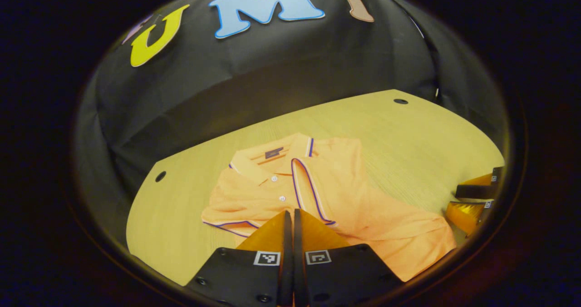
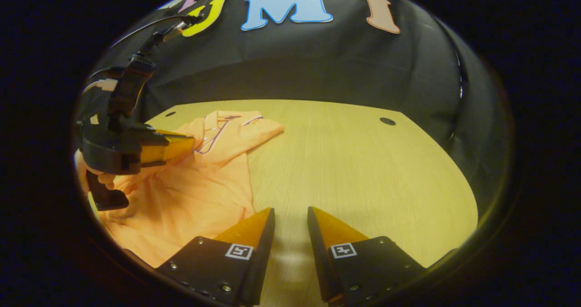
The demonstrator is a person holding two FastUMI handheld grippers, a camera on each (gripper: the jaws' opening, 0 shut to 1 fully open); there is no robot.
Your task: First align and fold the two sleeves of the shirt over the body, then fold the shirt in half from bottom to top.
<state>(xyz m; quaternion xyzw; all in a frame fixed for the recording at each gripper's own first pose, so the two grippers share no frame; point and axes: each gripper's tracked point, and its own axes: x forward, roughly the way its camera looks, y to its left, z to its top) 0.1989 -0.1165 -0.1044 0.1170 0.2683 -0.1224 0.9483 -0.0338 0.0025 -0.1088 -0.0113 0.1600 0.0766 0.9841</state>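
Note:
An orange polo shirt (image 1: 345, 198) with purple trim lies flat on the wooden table (image 1: 422, 134), collar toward the booth wall. One sleeve lies folded over the chest, its trimmed edge running down beside the buttons. The other sleeve (image 1: 227, 220) spreads out to the side. My left gripper (image 1: 291, 212) hovers shut over the shirt near that sleeve, with no cloth visible between its fingers. In the right gripper view the left gripper (image 2: 188, 144) hangs above the shirt (image 2: 195, 193), held by a hand. My right gripper (image 2: 290, 211) stands open over bare table beside the shirt's side edge. It also appears far right in the left gripper view (image 1: 476, 198).
The tabletop (image 2: 363, 170) has small round holes near its far corners, such as a hole (image 2: 387, 121) at the right. Black cloth walls close in behind and beside the table.

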